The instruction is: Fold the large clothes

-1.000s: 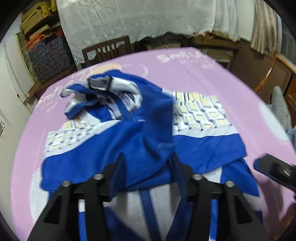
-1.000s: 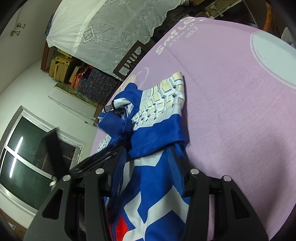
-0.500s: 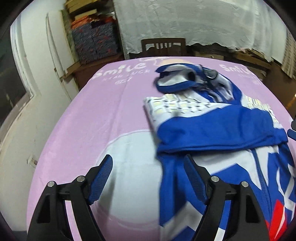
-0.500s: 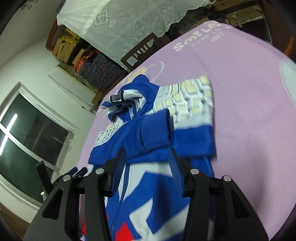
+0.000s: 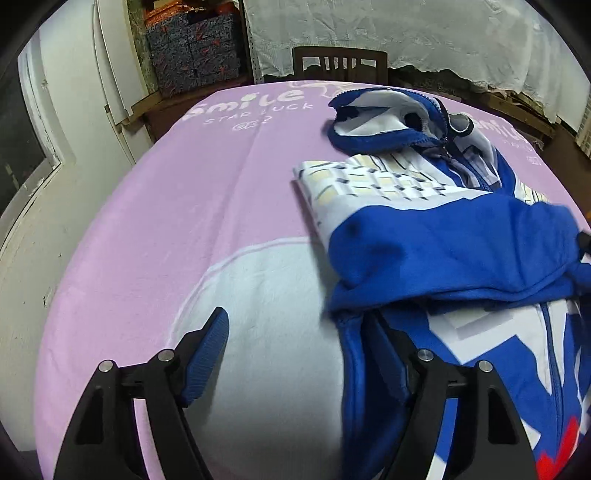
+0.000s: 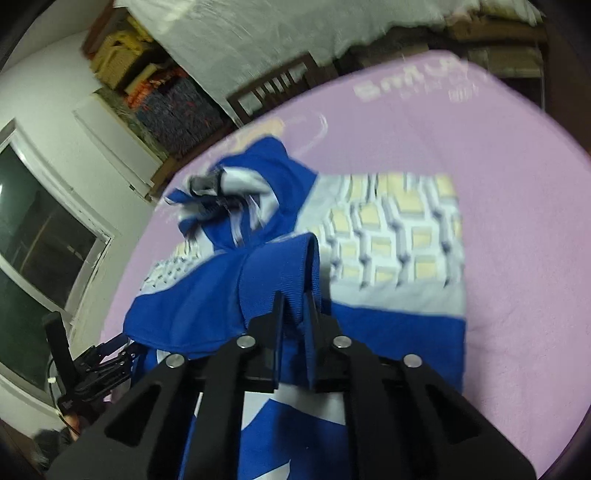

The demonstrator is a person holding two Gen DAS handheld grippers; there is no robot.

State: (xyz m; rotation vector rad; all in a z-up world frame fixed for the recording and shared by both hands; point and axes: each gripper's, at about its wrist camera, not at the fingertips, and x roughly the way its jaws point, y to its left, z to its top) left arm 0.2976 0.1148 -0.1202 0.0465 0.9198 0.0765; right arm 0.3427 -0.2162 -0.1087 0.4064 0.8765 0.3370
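A blue and white zip jacket (image 5: pixel 454 243) with a checked panel lies on the pink blanket (image 5: pixel 184 206). A blue sleeve is folded across its chest. My left gripper (image 5: pixel 299 332) is open and empty, low over the blanket at the jacket's left edge, with its right finger against the blue hem. In the right wrist view my right gripper (image 6: pixel 295 314) is shut on the blue sleeve cuff (image 6: pixel 280 273) over the jacket (image 6: pixel 388 240). The left gripper (image 6: pixel 107 358) shows at the far left of that view.
A wooden chair (image 5: pixel 340 66) stands behind the table's far edge. Patterned boxes (image 5: pixel 192 51) and a white lace cloth (image 5: pixel 424 33) fill the back. A window (image 6: pixel 33 240) is on the left wall. The blanket's right side (image 6: pixel 517 184) lies bare of clothing.
My left gripper let go of the jacket, opened and swung left to the jacket's edge. My right gripper closed on the blue sleeve cuff.
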